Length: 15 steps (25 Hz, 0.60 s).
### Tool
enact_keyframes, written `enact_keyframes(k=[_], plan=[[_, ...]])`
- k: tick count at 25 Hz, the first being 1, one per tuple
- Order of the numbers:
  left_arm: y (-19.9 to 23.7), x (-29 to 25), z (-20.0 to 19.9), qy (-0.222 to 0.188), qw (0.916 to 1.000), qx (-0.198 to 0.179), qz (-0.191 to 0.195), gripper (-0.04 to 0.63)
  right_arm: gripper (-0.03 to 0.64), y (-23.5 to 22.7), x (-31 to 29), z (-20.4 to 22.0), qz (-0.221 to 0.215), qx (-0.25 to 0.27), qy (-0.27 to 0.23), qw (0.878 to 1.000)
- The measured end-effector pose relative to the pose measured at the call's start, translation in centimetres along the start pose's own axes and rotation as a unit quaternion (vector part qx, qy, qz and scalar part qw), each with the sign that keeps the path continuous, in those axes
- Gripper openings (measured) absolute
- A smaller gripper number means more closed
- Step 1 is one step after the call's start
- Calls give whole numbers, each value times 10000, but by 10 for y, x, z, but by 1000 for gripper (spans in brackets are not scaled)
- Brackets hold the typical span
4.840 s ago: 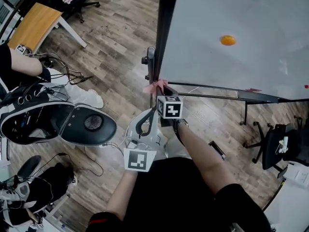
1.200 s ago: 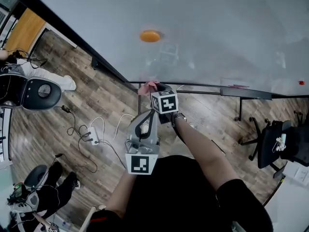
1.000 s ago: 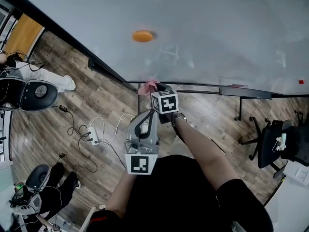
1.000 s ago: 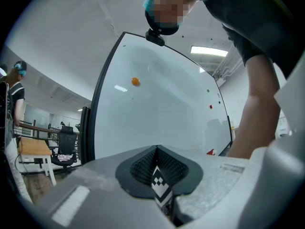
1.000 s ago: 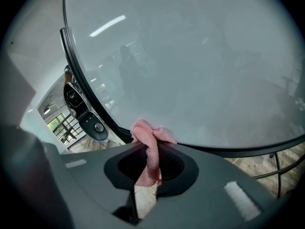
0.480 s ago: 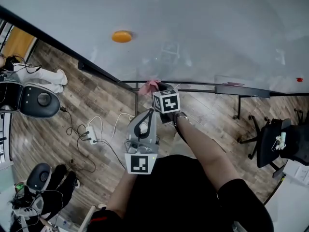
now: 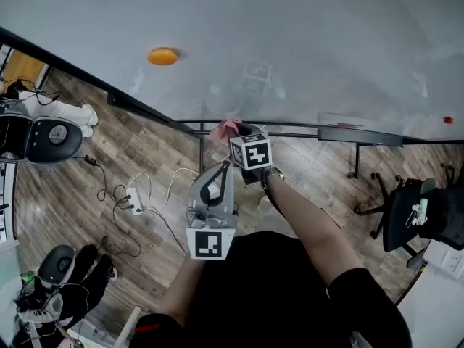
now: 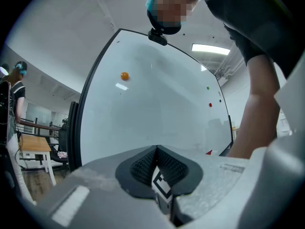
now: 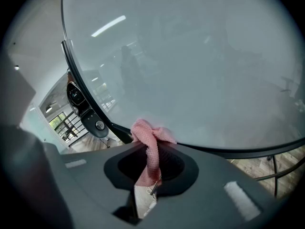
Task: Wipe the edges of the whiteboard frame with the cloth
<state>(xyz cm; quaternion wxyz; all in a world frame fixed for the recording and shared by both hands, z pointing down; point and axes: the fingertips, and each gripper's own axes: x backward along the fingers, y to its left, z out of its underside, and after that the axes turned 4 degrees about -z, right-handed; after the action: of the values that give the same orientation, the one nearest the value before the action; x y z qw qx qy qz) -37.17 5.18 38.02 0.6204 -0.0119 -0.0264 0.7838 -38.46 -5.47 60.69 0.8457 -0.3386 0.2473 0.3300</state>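
Centre frame, the right gripper (image 9: 152, 168) clamps the pink cloth (image 9: 151, 142) against the whiteboard frame (image 9: 228, 151)'s lower edge. The left gripper (image 8: 156, 168), jaws together and empty, sits just below it. An orange magnet (image 7: 162, 56) is on the board, upper left.

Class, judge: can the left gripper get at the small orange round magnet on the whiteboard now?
Probably yes. Nothing stands between the left gripper and the small orange round magnet on the whiteboard; the right gripper, shut on the pink cloth, is lower at the black frame.
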Motion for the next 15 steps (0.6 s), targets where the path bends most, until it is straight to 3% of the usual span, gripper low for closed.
enact_keyframes(k=[15], plan=[[-24,-15,5,159,9998,-61,92,0,54,-21,16,1,-52,9,42,10000]])
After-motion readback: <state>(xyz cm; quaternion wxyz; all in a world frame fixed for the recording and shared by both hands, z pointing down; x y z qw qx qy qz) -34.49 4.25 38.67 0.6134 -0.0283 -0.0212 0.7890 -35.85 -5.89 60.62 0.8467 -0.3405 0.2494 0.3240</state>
